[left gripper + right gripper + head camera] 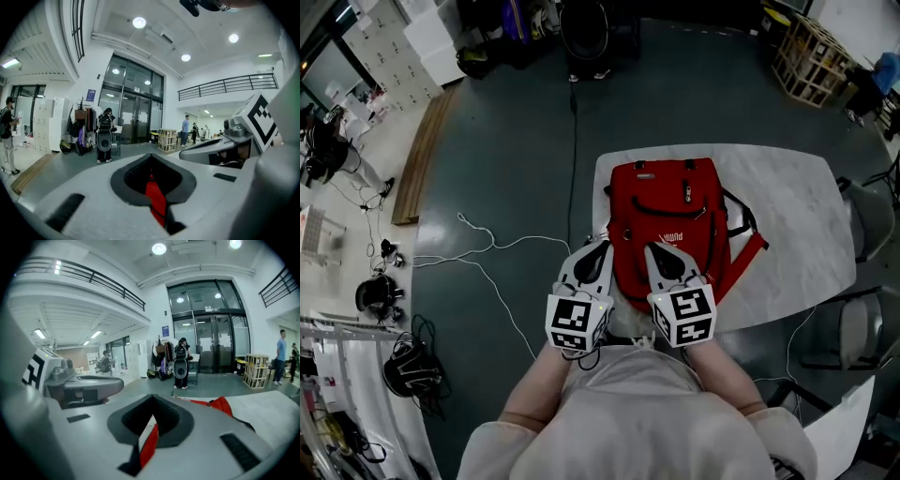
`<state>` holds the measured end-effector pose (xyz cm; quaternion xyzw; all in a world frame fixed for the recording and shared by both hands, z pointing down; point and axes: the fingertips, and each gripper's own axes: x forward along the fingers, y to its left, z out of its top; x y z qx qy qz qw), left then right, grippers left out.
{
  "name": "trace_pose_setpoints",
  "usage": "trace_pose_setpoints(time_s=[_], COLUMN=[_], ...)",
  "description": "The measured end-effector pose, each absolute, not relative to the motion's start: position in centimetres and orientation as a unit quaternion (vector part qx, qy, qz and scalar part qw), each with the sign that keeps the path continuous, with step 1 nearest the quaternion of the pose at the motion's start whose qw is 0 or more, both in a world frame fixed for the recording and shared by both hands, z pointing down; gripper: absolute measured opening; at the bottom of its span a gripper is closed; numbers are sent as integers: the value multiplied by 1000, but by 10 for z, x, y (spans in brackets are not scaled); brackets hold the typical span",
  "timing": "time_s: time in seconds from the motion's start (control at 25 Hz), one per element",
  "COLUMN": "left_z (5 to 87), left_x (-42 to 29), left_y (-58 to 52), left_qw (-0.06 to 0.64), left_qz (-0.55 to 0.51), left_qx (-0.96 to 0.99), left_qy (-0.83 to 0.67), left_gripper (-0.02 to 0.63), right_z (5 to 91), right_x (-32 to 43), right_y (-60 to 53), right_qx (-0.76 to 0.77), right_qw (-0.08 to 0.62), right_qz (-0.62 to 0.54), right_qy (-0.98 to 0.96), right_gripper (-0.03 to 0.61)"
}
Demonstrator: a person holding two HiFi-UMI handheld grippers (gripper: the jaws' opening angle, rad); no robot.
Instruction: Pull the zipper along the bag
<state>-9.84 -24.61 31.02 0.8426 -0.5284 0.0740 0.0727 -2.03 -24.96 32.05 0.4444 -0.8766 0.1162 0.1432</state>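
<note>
A red backpack (670, 220) lies flat on a white marble table (787, 206), with small metal zipper pulls (687, 192) on its front. Both grippers hover over the bag's near end. My left gripper (600, 246) points at the bag's near left edge, and its jaws stand together. In the left gripper view, red bag fabric (155, 199) shows in the slit behind the left gripper (151, 159); whether it is pinched I cannot tell. My right gripper (652, 249) sits over the bag's near middle. In the right gripper view its jaws (152, 401) also meet, with the red bag (219, 405) beyond them.
A white cable (487, 248) winds over the dark floor left of the table. Grey chairs (865, 225) stand at the table's right side. A wooden crate (811, 58) is far right, a plank (417, 159) far left. People stand near the glass doors (208, 350).
</note>
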Motion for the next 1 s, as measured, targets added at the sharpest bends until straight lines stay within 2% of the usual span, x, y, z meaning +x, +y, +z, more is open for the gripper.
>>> trace_pose_setpoints(time_s=[0.2, 0.52, 1.0], left_z=[279, 257, 265], left_x=[-78, -70, -67], left_y=[-248, -236, -242], left_qw=[43, 28, 45], left_qz=[61, 56, 49], left_qx=[846, 853, 851], left_qy=[-528, -518, -521], left_gripper=[20, 20, 20], right_z=[286, 270, 279], right_x=[-3, 2, 2], right_y=[-256, -248, -251], right_qx=[454, 466, 463], right_qw=[115, 118, 136], right_qz=[81, 73, 53], right_qy=[-880, -874, -875], right_gripper=[26, 26, 26])
